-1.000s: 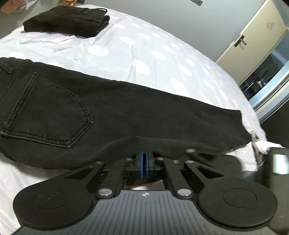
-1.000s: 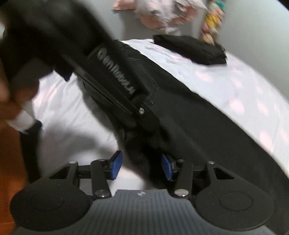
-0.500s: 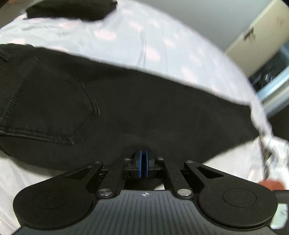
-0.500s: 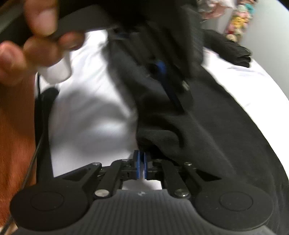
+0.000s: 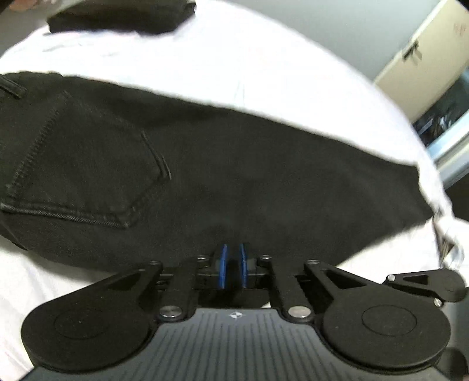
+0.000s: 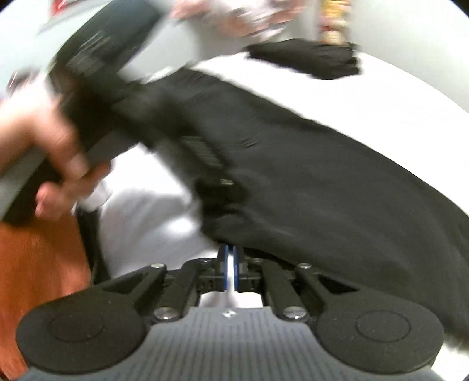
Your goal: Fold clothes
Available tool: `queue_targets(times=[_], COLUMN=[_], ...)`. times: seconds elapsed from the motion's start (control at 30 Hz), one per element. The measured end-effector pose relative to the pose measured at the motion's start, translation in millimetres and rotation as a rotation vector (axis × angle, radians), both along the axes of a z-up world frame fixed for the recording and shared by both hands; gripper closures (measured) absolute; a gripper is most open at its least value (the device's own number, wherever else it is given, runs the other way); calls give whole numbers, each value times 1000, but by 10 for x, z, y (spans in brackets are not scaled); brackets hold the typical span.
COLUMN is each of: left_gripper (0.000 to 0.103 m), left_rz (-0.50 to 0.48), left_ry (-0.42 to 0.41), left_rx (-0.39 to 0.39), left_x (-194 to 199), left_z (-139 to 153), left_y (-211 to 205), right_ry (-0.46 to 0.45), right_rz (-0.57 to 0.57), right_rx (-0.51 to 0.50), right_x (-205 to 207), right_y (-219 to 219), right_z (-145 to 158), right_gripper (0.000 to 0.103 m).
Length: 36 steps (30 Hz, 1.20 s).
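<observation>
Black jeans (image 5: 234, 175) lay lengthwise across the white bed (image 5: 263, 73), folded pair (image 5: 117, 14) at the far end. Your left gripper (image 5: 233, 266) pinched the near edge with dark cloth between its pads. Right gripper (image 6: 230, 271) was nearly closed at the edge; grip unclear. Mid-fold, I'd judge: next needs both edges carried over evenly.

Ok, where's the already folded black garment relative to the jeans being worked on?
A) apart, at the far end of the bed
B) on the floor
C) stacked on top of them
A: the folded black garment lies on the white sheet beyond the spread black jeans, with bare sheet between them.
</observation>
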<state>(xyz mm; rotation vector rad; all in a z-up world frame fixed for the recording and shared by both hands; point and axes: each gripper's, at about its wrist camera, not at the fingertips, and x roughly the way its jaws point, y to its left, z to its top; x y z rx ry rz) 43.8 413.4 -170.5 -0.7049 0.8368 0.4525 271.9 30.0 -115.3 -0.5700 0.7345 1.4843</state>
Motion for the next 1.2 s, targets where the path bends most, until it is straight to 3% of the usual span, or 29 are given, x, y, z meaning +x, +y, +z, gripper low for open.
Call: queue_targets(times=[0.13,0.23,0.37,0.43,0.5,0.57,0.7,0.8,0.93,0.97,1.03,1.13,1.2], left_gripper=[83,82,82,82,79,69,65,39,16,16,16,15,15], left_rz=[-2,25,40,34,30,34,49,43,30,39,47,63,87], left_ry=[5,59,81,84,63,7,-119,-192,-206,-209,-225,-253,-275], left_rx=[3,-29,-46,-30,-17,-1,101,193,371,417,474,501,499], left_x=[41,31,61,67,47,-11,-102,-123,-78,-72,-31,5,18], left_z=[-31,-127,-217,-206,-179,-111,92,237,449,498,597,714,755], left_y=[13,73,104,89,80,51,-3,-39,-138,-183,-233,-222,-170], right_ry=[81,138,173,179,182,186,192,181,126,140,166,130,67], right_rz=[-205,-331,-402,-430,-459,-487,-543,-591,-652,-665,-704,-772,-833], right_rx=[12,11,-142,-103,-51,0,104,179,223,227,238,250,237], right_x=[319,516,632,647,656,665,684,768,1059,1180,1437,1801,2052], right_y=[14,43,194,110,7,-96,-302,-473,-700,-771,-930,-1232,-1382], right_z=[-14,-34,-268,-208,-129,-49,111,290,634,731,925,1155,1253], right_gripper=[91,91,93,93,92,92,89,89,70,67,51,40,39])
